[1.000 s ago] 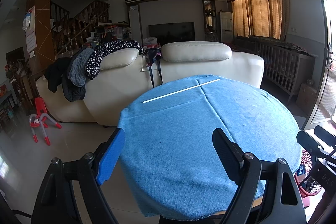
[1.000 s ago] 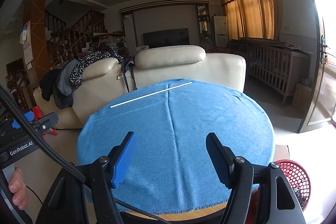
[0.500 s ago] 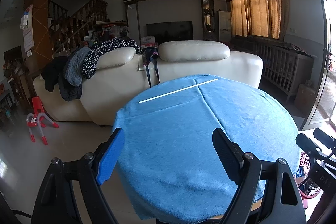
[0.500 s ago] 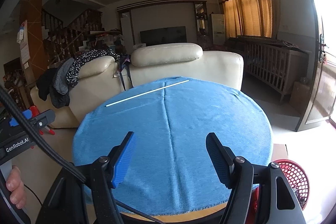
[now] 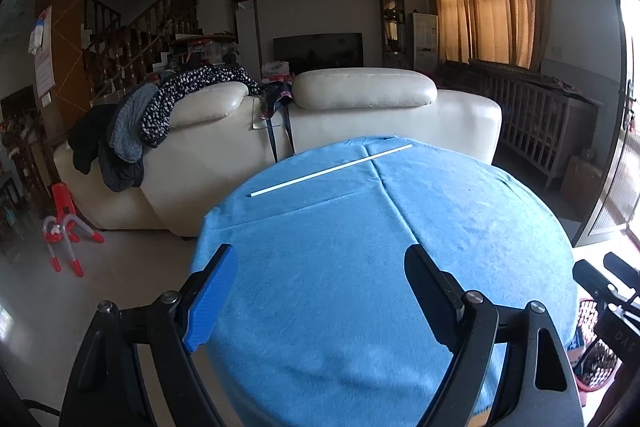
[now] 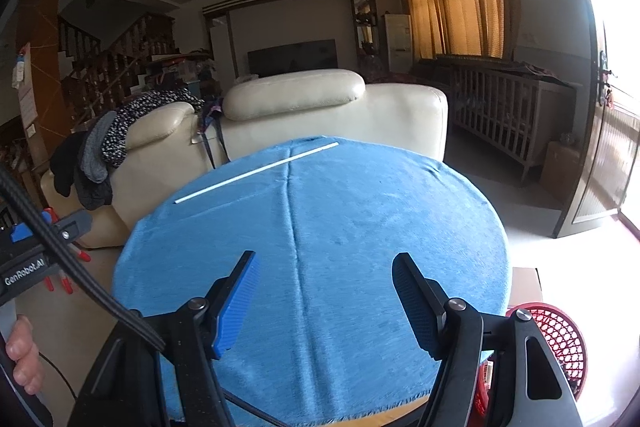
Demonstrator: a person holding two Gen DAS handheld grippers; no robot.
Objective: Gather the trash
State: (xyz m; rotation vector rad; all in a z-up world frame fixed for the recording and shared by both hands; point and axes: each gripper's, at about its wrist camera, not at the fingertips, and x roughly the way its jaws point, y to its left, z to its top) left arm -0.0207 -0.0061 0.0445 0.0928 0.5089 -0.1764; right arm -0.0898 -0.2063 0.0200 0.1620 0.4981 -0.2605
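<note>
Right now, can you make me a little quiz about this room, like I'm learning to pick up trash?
1. True or false: the white stick lies on the blue tablecloth.
2. What colour is the mesh basket on the floor beside the table?
3. The right tongs are: A) open and empty, B) shut on the stick, C) inside the basket.

Key: 1 true; 2 red; 3 A.

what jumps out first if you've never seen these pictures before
The round table under a bright blue cloth fills the middle of both views, with a thin white stick lying slantwise across its far side. Behind it stands a cream sofa with clothes heaped on its left end, and a red mesh basket sits on the floor at the table's right.
</note>
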